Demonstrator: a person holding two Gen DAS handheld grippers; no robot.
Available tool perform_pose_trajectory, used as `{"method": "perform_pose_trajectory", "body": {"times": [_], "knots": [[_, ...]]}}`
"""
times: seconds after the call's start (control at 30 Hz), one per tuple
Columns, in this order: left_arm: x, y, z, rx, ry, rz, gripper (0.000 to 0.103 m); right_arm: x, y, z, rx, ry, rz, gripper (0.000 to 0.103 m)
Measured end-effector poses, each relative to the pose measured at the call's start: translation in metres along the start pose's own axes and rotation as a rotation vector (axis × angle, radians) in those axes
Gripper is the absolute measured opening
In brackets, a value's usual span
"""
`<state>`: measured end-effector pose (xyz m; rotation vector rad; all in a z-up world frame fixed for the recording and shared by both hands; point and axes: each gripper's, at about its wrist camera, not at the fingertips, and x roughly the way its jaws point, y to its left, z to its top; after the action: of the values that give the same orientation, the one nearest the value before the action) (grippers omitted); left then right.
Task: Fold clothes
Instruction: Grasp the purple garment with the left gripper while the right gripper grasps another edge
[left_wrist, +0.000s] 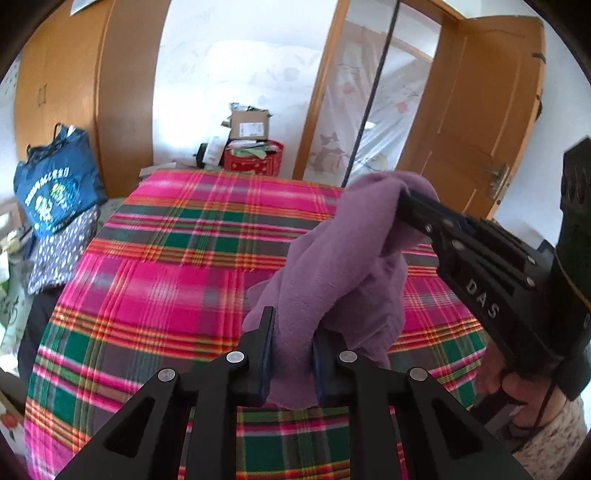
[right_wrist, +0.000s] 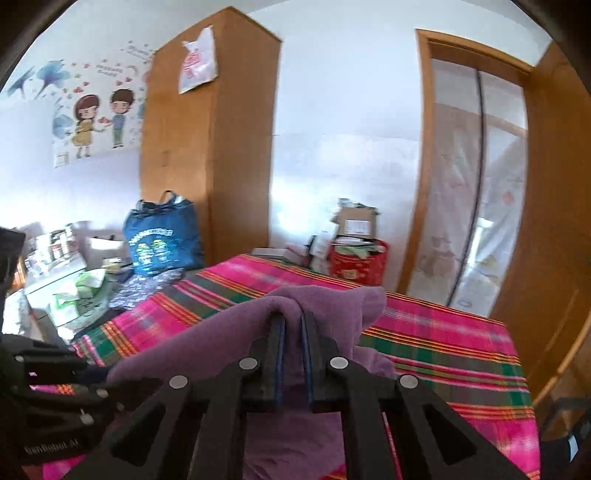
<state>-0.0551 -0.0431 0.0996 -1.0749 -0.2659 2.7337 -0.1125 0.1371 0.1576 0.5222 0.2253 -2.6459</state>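
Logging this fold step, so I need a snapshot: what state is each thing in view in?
Purple garment: bunched, lifted off the bed, held by both tools.
Left hand-held gripper: shut on the garment.
Right hand-held gripper: shut on the garment.
Plaid bedcover: spread flat.
Wooden door: open.

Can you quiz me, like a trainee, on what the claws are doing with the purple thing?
1. True or false: both the left claw and the right claw grip the purple fleece garment.
2. What lies under the garment?
A. a bare wooden table
B. a pink and green plaid cloth
C. a white rug
3. Fill in: the blue tote bag stands in front of the wooden ____.

Key:
1. True
2. B
3. wardrobe
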Motion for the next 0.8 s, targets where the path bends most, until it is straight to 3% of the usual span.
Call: {"method": "perform_pose_trajectory", "body": {"times": [0.37, 0.6, 0.8], "knots": [[0.029, 0.032, -0.018, -0.08, 0.082, 0.044, 0.017, 0.031, 0.009, -0.018, 0.047, 0.128, 0.108, 0.013], [0.046, 0.053, -0.02, -0.16, 0.126, 0.027, 0.017, 0.027, -0.021, -0.031, 0.231, 0.17, 0.224, 0.022], [0.048, 0.054, -0.026, -0.155, 0.138, 0.032, 0.017, 0.036, -0.018, -0.023, 0.242, 0.163, 0.197, 0.025]]}}
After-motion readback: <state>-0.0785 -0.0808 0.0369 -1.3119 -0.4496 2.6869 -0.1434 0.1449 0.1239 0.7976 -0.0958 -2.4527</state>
